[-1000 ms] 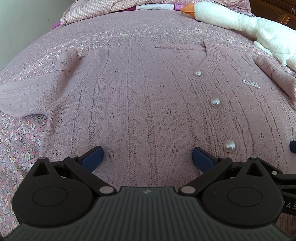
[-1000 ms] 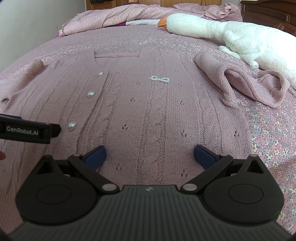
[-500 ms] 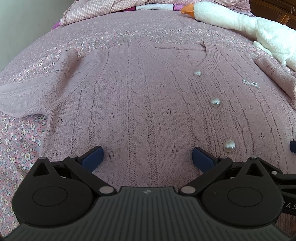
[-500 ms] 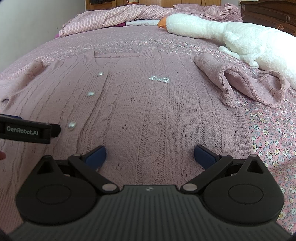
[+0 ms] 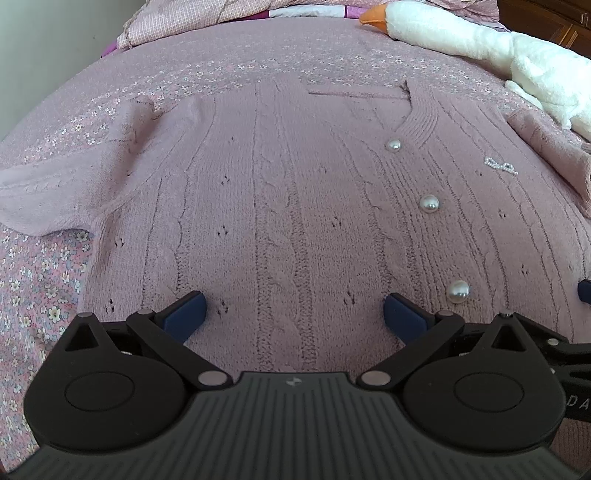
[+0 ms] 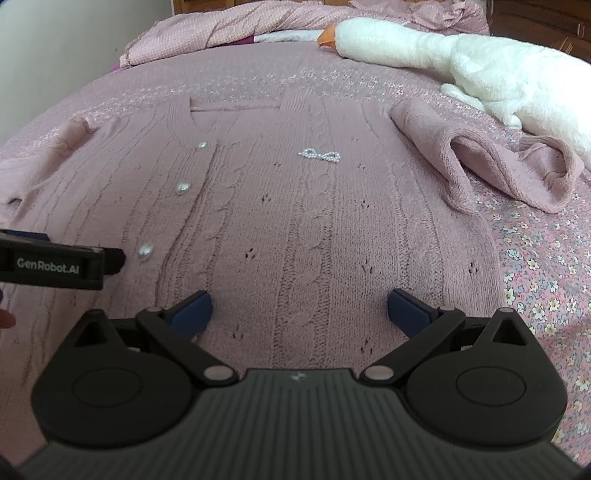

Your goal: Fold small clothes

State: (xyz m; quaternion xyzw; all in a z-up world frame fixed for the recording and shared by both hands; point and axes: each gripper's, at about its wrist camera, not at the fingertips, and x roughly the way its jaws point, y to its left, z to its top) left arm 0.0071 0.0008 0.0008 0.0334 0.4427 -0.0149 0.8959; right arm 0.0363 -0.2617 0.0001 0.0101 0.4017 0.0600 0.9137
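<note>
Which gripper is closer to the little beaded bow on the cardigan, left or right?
Right. The beaded bow lies almost straight ahead of the open right gripper, up the cardigan. From the open left gripper it sits far off to the right.

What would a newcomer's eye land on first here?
Most likely the pink cable-knit cardigan spread flat across the floral bedspread, with its pearl buttons. Next comes the white plush goose lying at the far right. Both open hand-held grippers, left and right, hover over the hem.

Cardigan (image 6: pixel 314 229) flat on bed (image 6: pixel 546 280), plush goose (image 6: pixel 480 70) behind at right, crumpled blanket (image 6: pixel 240 29) behind at head.
</note>
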